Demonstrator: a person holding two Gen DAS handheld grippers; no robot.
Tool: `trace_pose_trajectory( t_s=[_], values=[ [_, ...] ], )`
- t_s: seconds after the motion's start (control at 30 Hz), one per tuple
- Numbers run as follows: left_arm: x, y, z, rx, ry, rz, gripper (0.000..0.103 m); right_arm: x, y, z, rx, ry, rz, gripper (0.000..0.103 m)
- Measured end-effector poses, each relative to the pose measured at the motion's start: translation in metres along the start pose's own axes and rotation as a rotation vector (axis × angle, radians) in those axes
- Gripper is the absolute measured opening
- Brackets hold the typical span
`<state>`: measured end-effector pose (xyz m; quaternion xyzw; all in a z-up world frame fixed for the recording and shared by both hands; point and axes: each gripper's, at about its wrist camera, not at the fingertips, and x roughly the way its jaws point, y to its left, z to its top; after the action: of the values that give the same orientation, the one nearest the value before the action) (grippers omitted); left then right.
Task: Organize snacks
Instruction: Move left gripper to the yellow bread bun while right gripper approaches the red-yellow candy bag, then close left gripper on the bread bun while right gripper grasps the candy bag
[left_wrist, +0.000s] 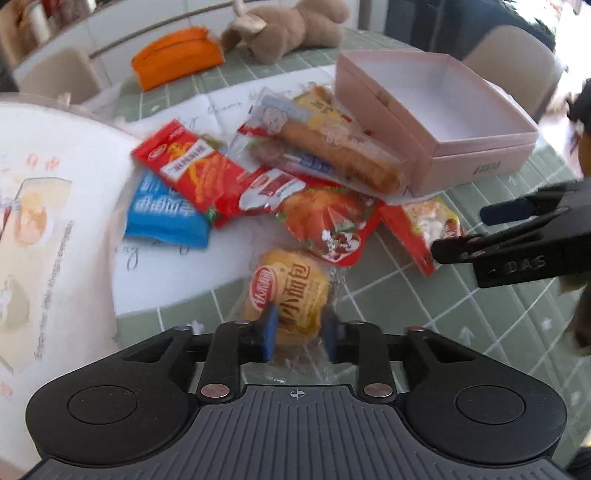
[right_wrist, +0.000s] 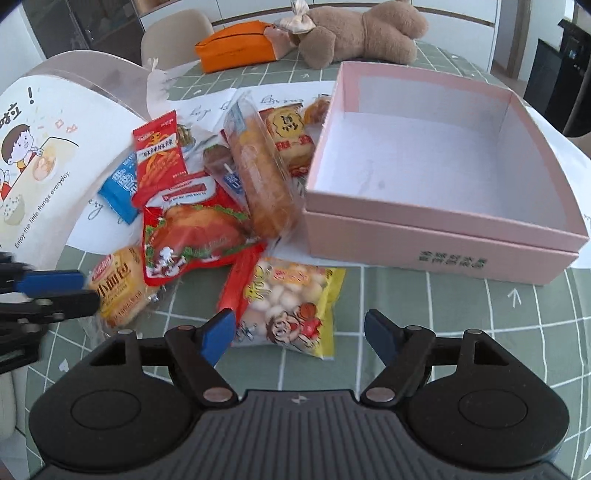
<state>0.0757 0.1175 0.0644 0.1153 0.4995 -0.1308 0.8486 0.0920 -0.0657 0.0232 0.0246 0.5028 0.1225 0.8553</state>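
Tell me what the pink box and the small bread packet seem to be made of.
Pink box: likely matte paperboard, with flat stiff walls, crisp edges and a white lining. Small bread packet: thin glossy plastic film, probably, with a clear crinkled end catching glare.

Right gripper (right_wrist: 299, 332) jaws spread over yellow snack bag (right_wrist: 295, 299); pink box (right_wrist: 436, 236) empty.

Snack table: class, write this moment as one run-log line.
left claw: closed on small bread pack | right claw: open by yellow ball-snack bag | pink box: empty | step: first pick
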Motion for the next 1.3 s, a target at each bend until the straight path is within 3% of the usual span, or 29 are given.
trace_pose_trajectory(
  t_s=[0.13,0.3,0.37,0.6,0.73,0.87,1.0,1.13,1.3],
  values=[
    [0.007,-0.005,0.006,0.004,0.009,-0.013,0.059,-0.002,-0.01,-0.005,0.02,0.003,-0.003,0.077],
    [0.025,0.001,0.015,-0.002,0.045,0.033,0.069,-0.005,-0.015,-0.012,0.02,0.002,-0.004,0.079],
    [0.033,0.013,0.017,-0.046,0.068,0.007,0.073,-0.008,-0.015,-0.013,0.011,-0.005,0.006,0.079],
    [0.019,0.027,0.001,-0.123,0.04,-0.064,0.061,-0.005,-0.003,0.002,-0.007,-0.059,0.013,0.081],
    [0.007,0.024,-0.015,-0.17,0.076,-0.071,0.059,0.013,0.014,0.014,-0.013,-0.043,0.032,0.08],
    [-0.002,0.03,-0.03,-0.25,0.127,-0.057,0.059,0.018,0.043,0.016,-0.123,-0.018,0.023,0.074],
    [-0.003,0.041,-0.032,-0.327,0.149,-0.059,0.059,0.008,0.064,0.003,-0.249,0.037,0.093,0.071],
    [-0.001,0.04,-0.03,-0.338,0.151,-0.05,0.059,0.0,0.073,-0.018,-0.345,0.079,0.132,0.074],
    [-0.001,0.027,-0.028,-0.314,0.149,-0.06,0.059,-0.005,0.057,-0.037,-0.333,0.087,0.079,0.08]
  ],
)
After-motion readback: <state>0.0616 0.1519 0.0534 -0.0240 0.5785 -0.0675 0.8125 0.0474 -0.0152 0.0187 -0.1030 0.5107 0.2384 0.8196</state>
